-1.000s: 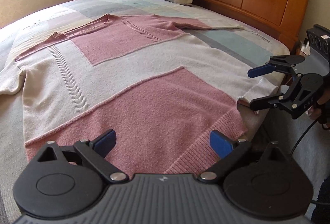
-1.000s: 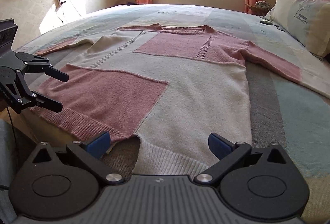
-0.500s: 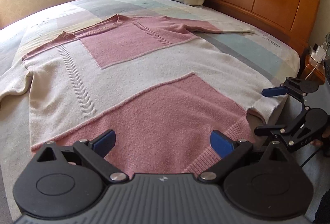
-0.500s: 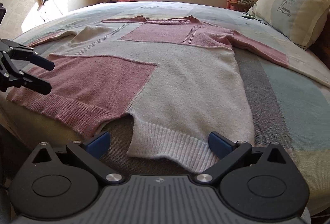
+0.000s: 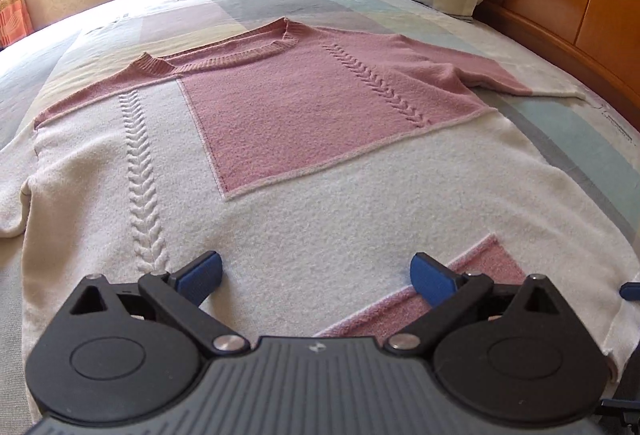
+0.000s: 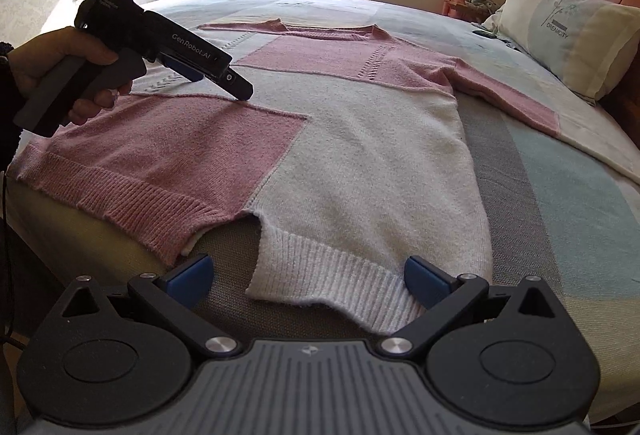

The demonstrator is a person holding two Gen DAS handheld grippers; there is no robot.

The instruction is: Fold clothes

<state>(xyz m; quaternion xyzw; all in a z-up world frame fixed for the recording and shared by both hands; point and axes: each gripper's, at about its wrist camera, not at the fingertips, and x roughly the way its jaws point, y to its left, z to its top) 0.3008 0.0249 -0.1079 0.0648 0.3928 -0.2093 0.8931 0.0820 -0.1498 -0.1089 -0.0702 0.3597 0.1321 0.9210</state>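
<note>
A: Left wrist view: sweater [image 5: 280, 163] spread flat on the bed [image 5: 580, 123]; left hand-held gripper [image 5: 316, 273] wide, over its middle.

B: Right wrist view: right hand-held gripper [image 6: 308, 277] wide at the ribbed hem [image 6: 332, 291]. Soft, limp knit, likely light; pinch hem corners.

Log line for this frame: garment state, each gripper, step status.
sweater flat on bed, unfolded | left gripper open over body | right gripper open at hem | no grasp yet
</note>
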